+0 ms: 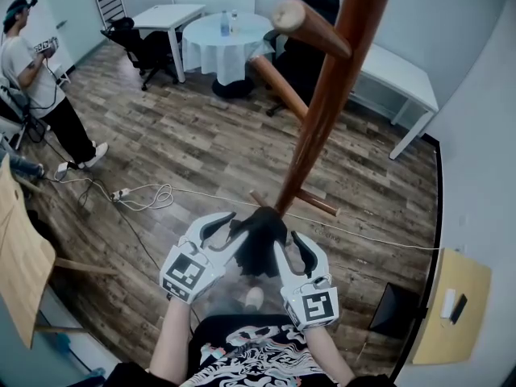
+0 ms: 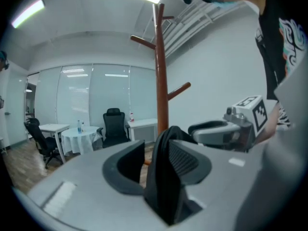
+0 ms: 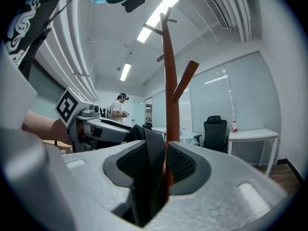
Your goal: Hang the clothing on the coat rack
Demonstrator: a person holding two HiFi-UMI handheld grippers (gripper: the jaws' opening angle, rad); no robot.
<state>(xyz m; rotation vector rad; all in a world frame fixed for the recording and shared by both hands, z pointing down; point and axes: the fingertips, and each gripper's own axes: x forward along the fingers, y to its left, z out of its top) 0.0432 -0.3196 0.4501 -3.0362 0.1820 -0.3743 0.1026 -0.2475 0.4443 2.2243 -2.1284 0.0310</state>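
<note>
A black piece of clothing [image 1: 260, 244] hangs bunched between my two grippers, just in front of the foot of the brown wooden coat rack [image 1: 322, 103]. My left gripper [image 1: 234, 226] grips its left side and my right gripper [image 1: 286, 240] its right side. In the left gripper view the black cloth [image 2: 166, 186] fills the gap of the left gripper [image 2: 158, 146], with the rack pole [image 2: 161, 81] straight behind. In the right gripper view the cloth [image 3: 149, 177] is pinched in the right gripper [image 3: 156, 146], and the rack [image 3: 169, 81] rises close behind. A rack peg [image 1: 310, 27] juts out overhead.
A person [image 1: 40, 95] stands at the far left. A round table with a white cloth [image 1: 226, 39], black office chairs [image 1: 145, 47] and white desks [image 1: 403, 75] stand at the back. A cable [image 1: 145, 196] lies on the wood floor. A wooden board [image 1: 20, 248] leans at left.
</note>
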